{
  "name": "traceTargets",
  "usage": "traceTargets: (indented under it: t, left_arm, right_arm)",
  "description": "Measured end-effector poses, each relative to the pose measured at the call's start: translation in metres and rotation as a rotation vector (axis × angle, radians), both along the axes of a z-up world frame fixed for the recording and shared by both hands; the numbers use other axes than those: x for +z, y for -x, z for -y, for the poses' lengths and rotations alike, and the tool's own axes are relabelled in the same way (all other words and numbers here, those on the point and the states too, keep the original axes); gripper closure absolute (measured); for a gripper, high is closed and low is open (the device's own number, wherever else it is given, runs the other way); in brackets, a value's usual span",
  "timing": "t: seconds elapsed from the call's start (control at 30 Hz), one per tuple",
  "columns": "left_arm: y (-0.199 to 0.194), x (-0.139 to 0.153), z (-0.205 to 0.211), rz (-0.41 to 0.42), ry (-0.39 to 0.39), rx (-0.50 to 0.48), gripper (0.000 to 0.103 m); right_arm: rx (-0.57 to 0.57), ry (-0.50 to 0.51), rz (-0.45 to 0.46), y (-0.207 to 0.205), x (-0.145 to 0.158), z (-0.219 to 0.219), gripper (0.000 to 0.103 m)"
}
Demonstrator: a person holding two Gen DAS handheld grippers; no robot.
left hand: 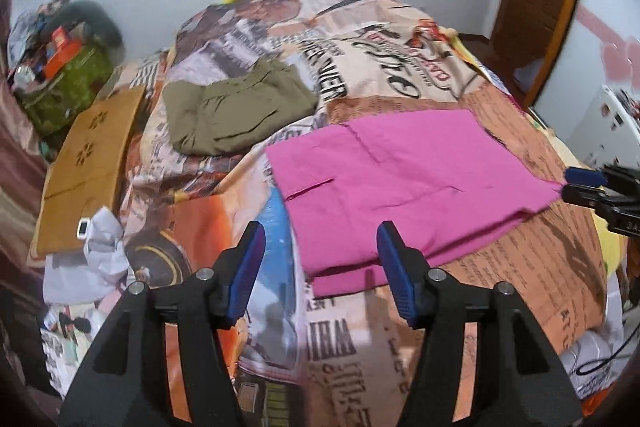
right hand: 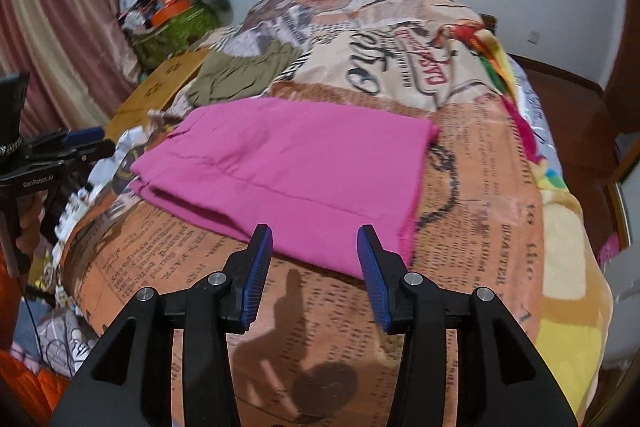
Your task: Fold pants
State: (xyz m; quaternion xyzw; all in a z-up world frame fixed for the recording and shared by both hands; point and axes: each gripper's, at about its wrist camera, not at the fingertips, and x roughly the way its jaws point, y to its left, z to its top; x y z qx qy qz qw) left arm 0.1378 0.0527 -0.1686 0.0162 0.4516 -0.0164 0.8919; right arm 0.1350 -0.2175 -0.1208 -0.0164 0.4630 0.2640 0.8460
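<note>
The pink pants point(left hand: 404, 183) lie on the printed bedspread point(left hand: 540, 267) as a flat, layered rectangle, at 12 o'clock from both tongs. Judged from the stacked edges along the near side, at least one fold is already made; the step in hand appears to be a further fold or a final smoothing.

The left gripper point(left hand: 320, 267) hovers over the rectangle's near left corner, fingers spread, holding nothing. The right gripper point(right hand: 314, 263) hovers at the near edge toward the right corner, likewise spread and empty. In the left view its tips sit close against the cloth's right corner at 3 o'clock; contact cannot be confirmed.

The next move calls for each tong to pinch all layers at its own corner, then carry them evenly.

Olive pants point(left hand: 236, 107), already folded, lie at 11 o'clock, apart from the pink cloth. A cardboard box point(left hand: 88, 163) sits at 9 o'clock with crumpled paper point(left hand: 100, 251) beside it. Nothing obstructs the fold path.
</note>
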Motion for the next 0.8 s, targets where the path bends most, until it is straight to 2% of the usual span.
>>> traceTargets:
  t: [0.2,0.37,0.57,0.63,0.73,0.8]
  left_arm:
    - [-0.019,-0.029,-0.014,-0.105,0.089,0.083,0.041]
    - [-0.026,-0.048,-0.016,-0.165,0.152,0.1,0.041]
    - [-0.025,-0.051,-0.003,-0.181,0.17,0.044,0.041]
    - [-0.024,-0.052,0.004,-0.18,0.151,0.02,0.041]
    - [-0.022,-0.054,0.012,-0.169,0.102,0.007,0.041]
    - [-0.023,-0.053,0.009,-0.169,0.112,0.016,0.041]
  right_arm:
    - [-0.086,-0.006,-0.054,-0.007,-0.014,0.018,0.063]
    - [-0.139,-0.021,-0.104,-0.007,-0.029,0.031,0.063]
    - [-0.167,-0.063,-0.129,-0.007,-0.039,0.037,0.063]
    - [-0.16,-0.071,-0.139,-0.007,-0.041,0.035,0.063]
    - [-0.136,-0.072,-0.155,-0.007,-0.046,0.03,0.069]
    - [-0.135,-0.068,-0.145,-0.006,-0.047,0.029,0.071]
